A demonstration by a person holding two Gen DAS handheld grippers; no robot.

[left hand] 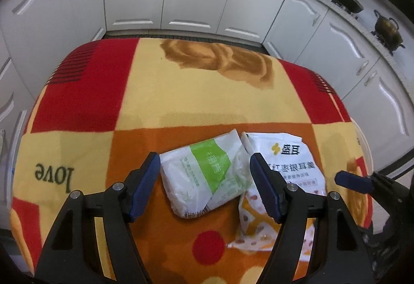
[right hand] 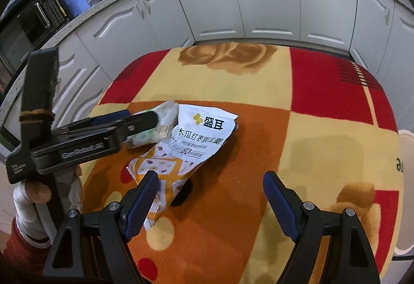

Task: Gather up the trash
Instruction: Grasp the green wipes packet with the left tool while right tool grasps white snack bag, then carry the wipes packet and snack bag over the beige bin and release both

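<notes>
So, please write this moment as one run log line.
left tongs: open, around green-white plastic packet | right tongs: open, empty | white-orange plastic bag: on blanket

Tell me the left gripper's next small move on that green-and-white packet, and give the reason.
Probably lower the left gripper a little and close on the green-and-white packet. Its jaws stand open on either side of the packet, which lies flat on the patterned cloth against the white pouch; neither pad looks pressed on it yet.
</notes>
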